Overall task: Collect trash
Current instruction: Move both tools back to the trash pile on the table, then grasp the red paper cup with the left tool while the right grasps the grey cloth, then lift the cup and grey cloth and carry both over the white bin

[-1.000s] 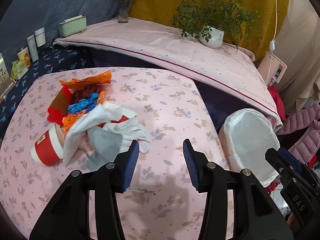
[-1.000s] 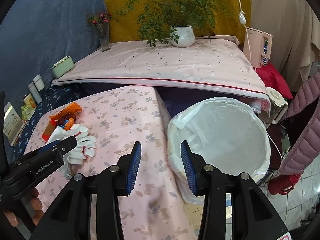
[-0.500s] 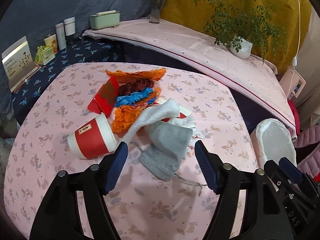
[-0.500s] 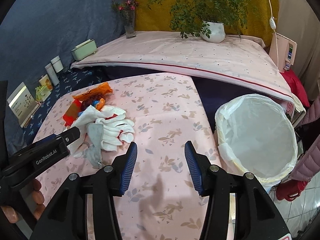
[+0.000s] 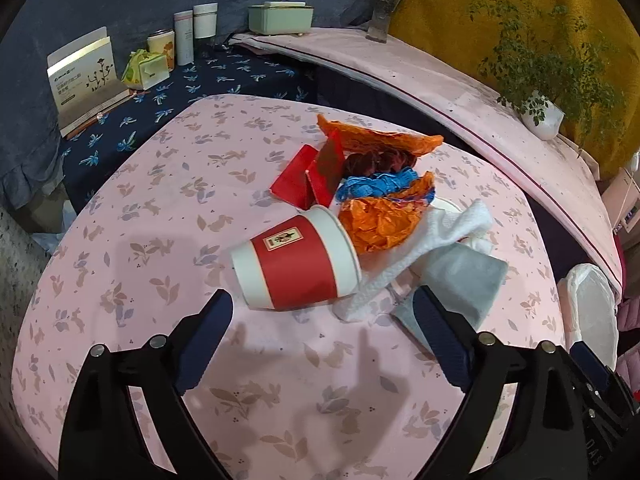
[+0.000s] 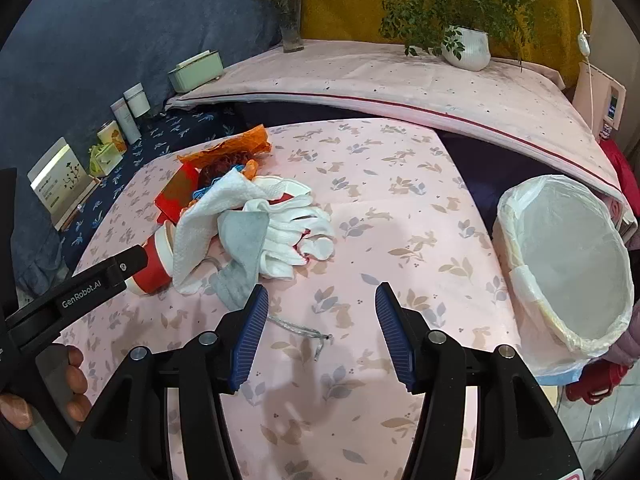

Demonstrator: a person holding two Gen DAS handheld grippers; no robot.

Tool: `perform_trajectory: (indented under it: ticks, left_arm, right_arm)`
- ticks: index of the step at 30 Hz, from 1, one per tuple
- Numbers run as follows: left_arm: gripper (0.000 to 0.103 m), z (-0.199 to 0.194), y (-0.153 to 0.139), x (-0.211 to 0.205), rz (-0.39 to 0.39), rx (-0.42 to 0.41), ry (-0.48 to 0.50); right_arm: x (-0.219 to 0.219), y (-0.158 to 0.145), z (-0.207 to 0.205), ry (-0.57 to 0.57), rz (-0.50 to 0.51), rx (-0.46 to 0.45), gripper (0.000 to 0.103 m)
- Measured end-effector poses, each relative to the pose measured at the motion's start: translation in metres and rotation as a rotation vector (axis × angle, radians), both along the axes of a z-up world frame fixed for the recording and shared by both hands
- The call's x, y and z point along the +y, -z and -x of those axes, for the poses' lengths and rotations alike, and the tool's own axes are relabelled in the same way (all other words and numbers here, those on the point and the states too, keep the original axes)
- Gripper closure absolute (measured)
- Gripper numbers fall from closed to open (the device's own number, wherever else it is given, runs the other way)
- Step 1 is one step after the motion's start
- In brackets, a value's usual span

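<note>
The left gripper [image 5: 322, 322] has swung toward the cup [image 5: 296, 264], jaws spread wide, empty. Cup lies tipped on the table [image 5: 132, 208] against the trash pile [image 5: 380, 200]. Right gripper [image 6: 318, 326] gapes, empty, near the bin [image 6: 568, 264].

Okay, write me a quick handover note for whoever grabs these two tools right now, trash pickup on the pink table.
Left tool: open, empty, lined up just short of the red paper cup lying on its side.
Right tool: open, empty, over bare tablecloth near the gray cloth.
Trash is all in one pile on the table: cup, white paper towel, white gloves, orange wrapper, red carton, blue netting.
Lined trash bin stands off the table's right edge; nothing visible inside.
Done: nothing binned.
Left: grab the cup first, then the rest, and drop everything in the bin.
</note>
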State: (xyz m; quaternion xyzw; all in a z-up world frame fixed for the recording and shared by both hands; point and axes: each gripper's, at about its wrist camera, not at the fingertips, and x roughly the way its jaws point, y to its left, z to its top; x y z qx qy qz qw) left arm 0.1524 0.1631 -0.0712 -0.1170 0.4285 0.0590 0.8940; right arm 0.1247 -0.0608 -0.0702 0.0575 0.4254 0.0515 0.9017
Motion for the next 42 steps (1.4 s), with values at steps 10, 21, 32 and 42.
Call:
perform_trajectory:
  ticks: [10,21,32,42]
  left_arm:
    - [0.015,-0.017,0.022,0.029,0.083,0.052,-0.050]
    - [0.015,-0.052,0.037,0.025,0.129,0.111,-0.074]
    - [0.017,-0.058,0.055,0.029,0.110,0.144,-0.091]
    - [0.018,-0.039,0.033,0.019,0.089,0.084,-0.067]
  right_arm:
    - [0.032,0.024,-0.018,-0.032,-0.036,0.043,0.048]
    - [0.047,0.047,-0.040,-0.033,-0.053,0.078,0.048]
    - [0.053,0.058,-0.047,-0.048,-0.067,0.096,0.063]
    - [0.042,0.040,-0.030,-0.059,-0.079,0.049,0.097]
